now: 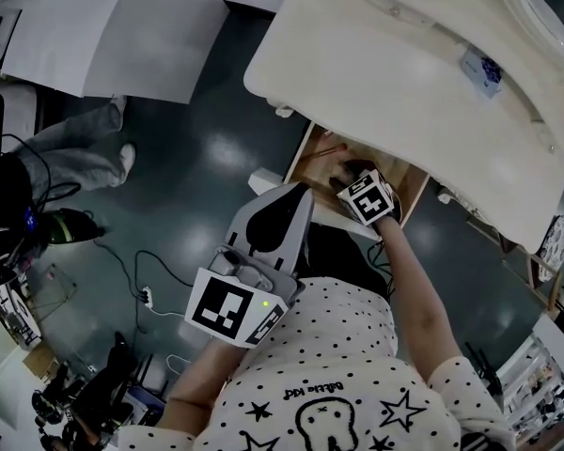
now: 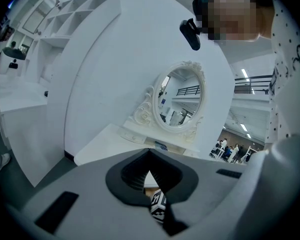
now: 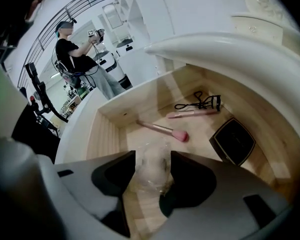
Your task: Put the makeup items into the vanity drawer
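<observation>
With my right gripper [image 3: 150,158] spread wide around the crinkly clear plastic pouch [image 3: 152,173] by the pale wooden drawer's [image 3: 106,134] front edge, I'm placing it; next, lift straight out

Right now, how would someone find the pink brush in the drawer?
Look in the open wooden drawer under the white vanity top. In the right gripper view the brush lies on its floor, left of the dark square compact, nearer than the black eyelash curler. It alone ends in a fluffy pink head.

Dim, cool light — fisheye warp, dark corners; right hand-held gripper [image 3: 151,159] blurred.
</observation>
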Demonstrator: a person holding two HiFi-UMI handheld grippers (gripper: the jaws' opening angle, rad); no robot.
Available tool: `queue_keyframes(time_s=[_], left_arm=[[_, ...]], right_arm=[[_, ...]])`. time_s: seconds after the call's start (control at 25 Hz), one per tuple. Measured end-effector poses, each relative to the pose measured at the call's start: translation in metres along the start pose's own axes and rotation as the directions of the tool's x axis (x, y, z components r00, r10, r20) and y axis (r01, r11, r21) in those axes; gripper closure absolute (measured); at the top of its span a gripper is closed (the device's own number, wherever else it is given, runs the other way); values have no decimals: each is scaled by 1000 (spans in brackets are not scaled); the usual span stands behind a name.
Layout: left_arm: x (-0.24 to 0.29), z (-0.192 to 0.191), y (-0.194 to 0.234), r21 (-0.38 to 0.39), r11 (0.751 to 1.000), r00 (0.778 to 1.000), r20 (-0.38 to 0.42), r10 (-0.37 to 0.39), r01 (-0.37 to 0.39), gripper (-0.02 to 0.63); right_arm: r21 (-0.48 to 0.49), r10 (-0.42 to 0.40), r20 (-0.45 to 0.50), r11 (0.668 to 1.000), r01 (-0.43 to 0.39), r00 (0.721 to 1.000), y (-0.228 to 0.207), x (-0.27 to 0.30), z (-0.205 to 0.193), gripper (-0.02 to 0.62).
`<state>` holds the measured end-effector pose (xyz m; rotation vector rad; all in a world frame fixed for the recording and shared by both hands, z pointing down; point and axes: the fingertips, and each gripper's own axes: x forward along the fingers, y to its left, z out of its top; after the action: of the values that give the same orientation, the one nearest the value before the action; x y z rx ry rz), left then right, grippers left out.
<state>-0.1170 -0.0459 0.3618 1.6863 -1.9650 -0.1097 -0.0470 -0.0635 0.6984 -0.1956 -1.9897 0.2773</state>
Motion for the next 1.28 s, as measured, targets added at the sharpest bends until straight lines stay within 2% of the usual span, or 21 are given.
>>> queue_keyframes(time_s=[0.16, 0.4, 0.44, 0.6, 0.64, 0.88, 1.04, 1.28], left_arm=[[-5, 0, 0, 0, 1000, 1000, 7, 4, -4, 610], [-11, 1, -4, 4, 1000, 1000, 17, -5, 5, 609], [-11, 1, -5, 5, 1000, 1000, 18, -7, 7, 609], [-12, -1, -10, 10, 1000, 1000, 19, -21, 21, 610], [-13, -2, -10, 11, 1000, 1000, 18, -24, 24, 611], [-20, -4, -12, 18, 999, 999, 21, -42, 42, 610], [-25, -5, -12, 20, 998, 998, 25, -54, 53, 611], [-31, -9, -13, 26, 997, 997, 20, -80, 79, 609]], right_arm=[[-9, -2, 34, 1000, 2, 999, 3, -7, 10, 377], [20, -50, 111, 999, 48, 993, 2, -27, 24, 380], [27, -62, 125, 998, 59, 990, 0, -29, 25, 388], [67, -133, 182, 990, 123, 974, -6, -43, 30, 527], [74, -147, 192, 988, 135, 970, -7, -46, 31, 544], [89, -201, 221, 979, 186, 954, -9, -56, 32, 584], [107, -234, 260, 971, 213, 937, -9, -66, 36, 586], [153, -289, 341, 956, 251, 894, -6, -96, 51, 588]])
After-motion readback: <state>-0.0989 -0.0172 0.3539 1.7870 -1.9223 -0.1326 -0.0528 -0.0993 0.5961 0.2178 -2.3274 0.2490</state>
